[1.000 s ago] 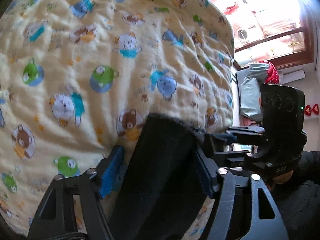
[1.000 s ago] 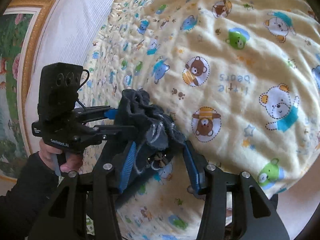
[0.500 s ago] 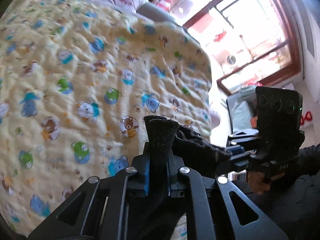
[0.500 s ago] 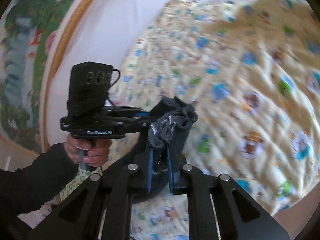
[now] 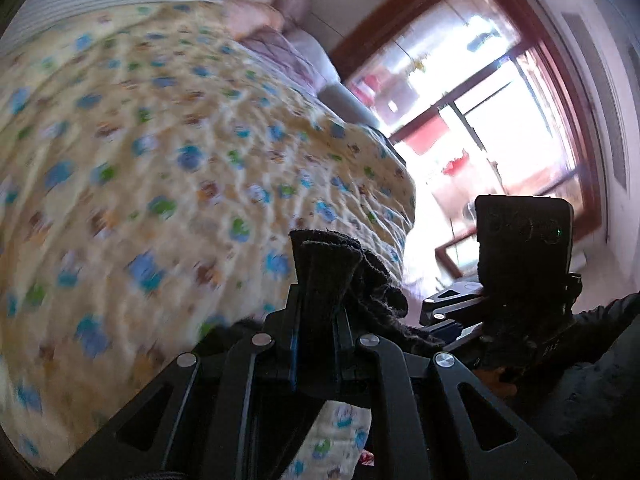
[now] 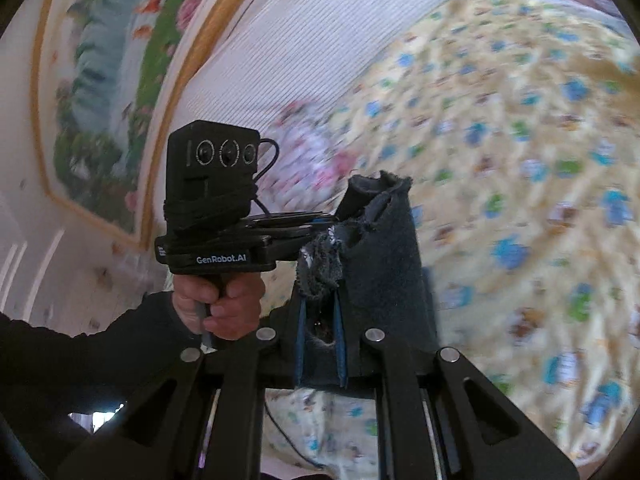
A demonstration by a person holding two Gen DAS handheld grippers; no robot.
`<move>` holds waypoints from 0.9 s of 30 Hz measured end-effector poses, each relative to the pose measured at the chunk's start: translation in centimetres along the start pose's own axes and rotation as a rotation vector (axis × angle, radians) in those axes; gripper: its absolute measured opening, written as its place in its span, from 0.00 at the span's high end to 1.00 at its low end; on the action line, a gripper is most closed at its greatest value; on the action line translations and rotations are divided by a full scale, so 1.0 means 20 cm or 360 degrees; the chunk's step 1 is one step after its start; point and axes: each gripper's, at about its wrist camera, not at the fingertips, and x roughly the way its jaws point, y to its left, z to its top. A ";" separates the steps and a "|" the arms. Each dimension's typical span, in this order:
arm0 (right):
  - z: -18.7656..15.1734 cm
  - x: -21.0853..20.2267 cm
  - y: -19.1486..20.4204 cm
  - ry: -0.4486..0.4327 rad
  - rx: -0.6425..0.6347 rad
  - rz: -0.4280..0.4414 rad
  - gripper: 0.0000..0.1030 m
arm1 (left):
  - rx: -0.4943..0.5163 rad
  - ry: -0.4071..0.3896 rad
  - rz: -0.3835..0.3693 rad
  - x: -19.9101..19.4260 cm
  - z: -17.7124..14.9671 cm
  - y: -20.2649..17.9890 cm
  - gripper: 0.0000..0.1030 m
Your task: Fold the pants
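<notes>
Dark pants [image 5: 324, 268] stick up from between the blue pads of my left gripper [image 5: 316, 320], which is shut on their edge. The cloth runs rightward to the other gripper [image 5: 460, 312], held by a sleeved hand. In the right wrist view my right gripper [image 6: 320, 316] is shut on a bunched part of the dark pants [image 6: 380, 256], a frayed edge [image 6: 320, 264] showing just above its pads. The left gripper [image 6: 288, 220], held by a hand [image 6: 220, 304], grips the same cloth to the left. Both grippers hold the pants lifted above the bed.
A yellow quilt with cartoon bears [image 5: 160, 184] covers the bed [image 6: 520, 160] below. A window with a dark wood frame [image 5: 560, 92] lies to the right, pillows [image 5: 280, 52] at the far end. A framed painting [image 6: 100, 80] and a white striped headboard [image 6: 320, 28] stand at the left.
Both grippers closed on the pants' edge, then rose and tilted up, lifting the cloth off the quilt. The bed now looks farther below.
</notes>
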 end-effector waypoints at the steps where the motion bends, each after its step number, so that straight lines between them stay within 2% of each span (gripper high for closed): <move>1: 0.00 0.04 0.02 0.0034 -0.0014 0.0028 0.87 | -0.0034 -0.0020 0.0002 -0.03 -0.03 0.02 0.89; 9: -0.08 0.40 0.12 0.0310 -0.0110 0.0150 0.87 | -0.0292 -0.0182 0.0082 -0.24 -0.38 0.23 0.89; 16: -0.18 0.68 0.11 0.0525 -0.0172 0.0150 0.87 | -0.0491 -0.0214 0.0116 -0.28 -0.64 0.44 0.89; 19: -0.21 0.78 0.11 0.0586 -0.0204 0.0115 0.87 | -0.0538 -0.0219 0.0144 -0.28 -0.70 0.49 0.88; 23: -0.23 0.86 0.09 0.0627 -0.0214 0.0086 0.87 | -0.0615 -0.0234 0.0210 -0.30 -0.74 0.54 0.82; 27: -0.24 0.90 0.10 0.0679 -0.0216 0.0102 0.85 | -0.0703 -0.0257 0.0265 -0.35 -0.82 0.56 0.82</move>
